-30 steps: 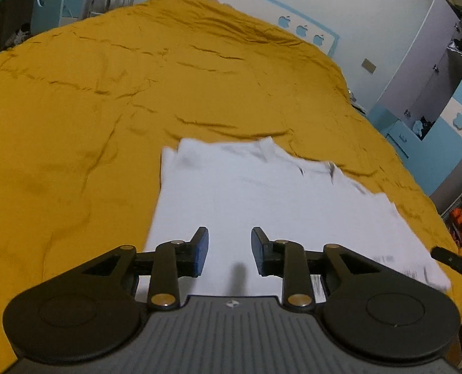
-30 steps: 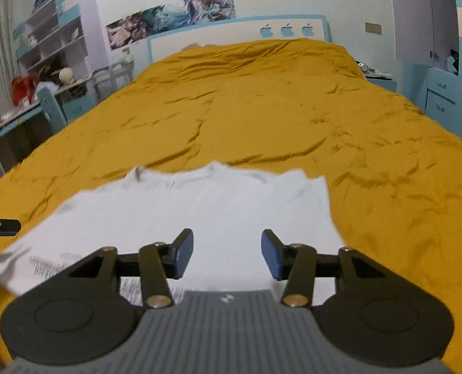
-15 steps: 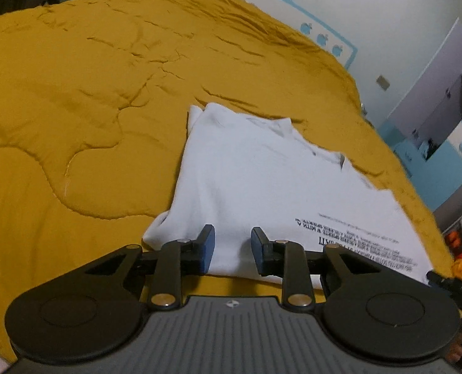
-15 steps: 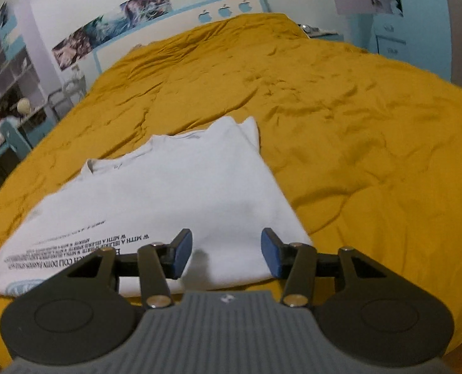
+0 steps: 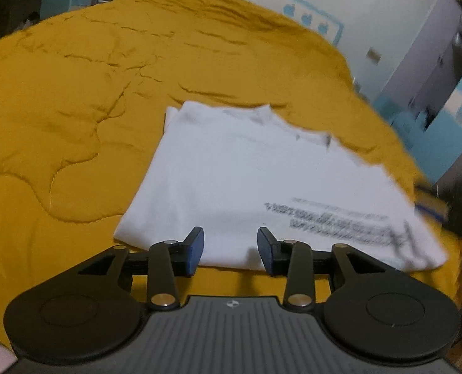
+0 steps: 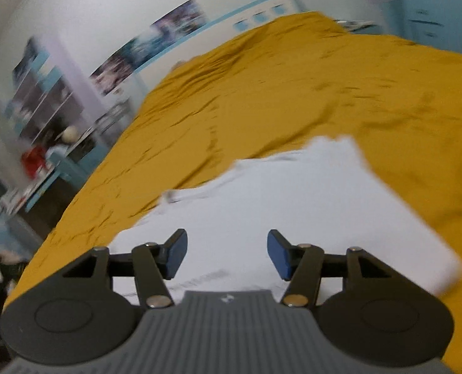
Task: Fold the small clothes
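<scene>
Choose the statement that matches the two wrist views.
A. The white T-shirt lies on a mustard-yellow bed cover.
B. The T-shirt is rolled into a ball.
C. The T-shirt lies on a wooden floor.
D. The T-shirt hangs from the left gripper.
A: the white T-shirt lies spread flat on the mustard-yellow bed cover, and neither gripper holds it.

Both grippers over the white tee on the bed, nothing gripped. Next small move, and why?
Probably lower the left gripper onto the white T-shirt's near hem and pinch it: both sets of jaws have just been opening, empty, and the right gripper hovers over flat cloth on the yellow bedspread.
</scene>
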Available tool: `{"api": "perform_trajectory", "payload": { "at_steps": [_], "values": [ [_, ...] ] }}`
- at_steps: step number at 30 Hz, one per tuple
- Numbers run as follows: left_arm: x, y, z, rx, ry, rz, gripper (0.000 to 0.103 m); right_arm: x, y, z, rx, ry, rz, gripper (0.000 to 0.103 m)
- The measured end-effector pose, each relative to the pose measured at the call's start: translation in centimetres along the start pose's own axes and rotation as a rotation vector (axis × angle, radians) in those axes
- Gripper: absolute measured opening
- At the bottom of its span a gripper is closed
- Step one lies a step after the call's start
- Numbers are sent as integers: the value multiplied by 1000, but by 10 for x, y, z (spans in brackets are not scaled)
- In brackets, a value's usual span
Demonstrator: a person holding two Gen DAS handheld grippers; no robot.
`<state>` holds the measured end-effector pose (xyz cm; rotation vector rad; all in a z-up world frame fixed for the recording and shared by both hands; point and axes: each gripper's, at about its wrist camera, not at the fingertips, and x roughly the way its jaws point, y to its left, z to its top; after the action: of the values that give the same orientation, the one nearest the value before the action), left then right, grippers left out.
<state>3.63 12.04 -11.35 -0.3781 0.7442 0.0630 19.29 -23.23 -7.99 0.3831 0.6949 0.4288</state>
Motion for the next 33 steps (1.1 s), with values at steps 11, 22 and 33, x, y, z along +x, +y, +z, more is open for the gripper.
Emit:
{"api": "perform_trajectory", "payload": {
  "at_steps": [11,22,33],
  "values": [
    [17,11,1,42,19,-35,57,151,73,55,-97,88,35,56],
    [19,17,4,21,27,-83,65,280,55,71,157,220,-38,56],
    [23,21,3,35,30,-99,65,258,50,45,89,255,-82,57]
  ]
}}
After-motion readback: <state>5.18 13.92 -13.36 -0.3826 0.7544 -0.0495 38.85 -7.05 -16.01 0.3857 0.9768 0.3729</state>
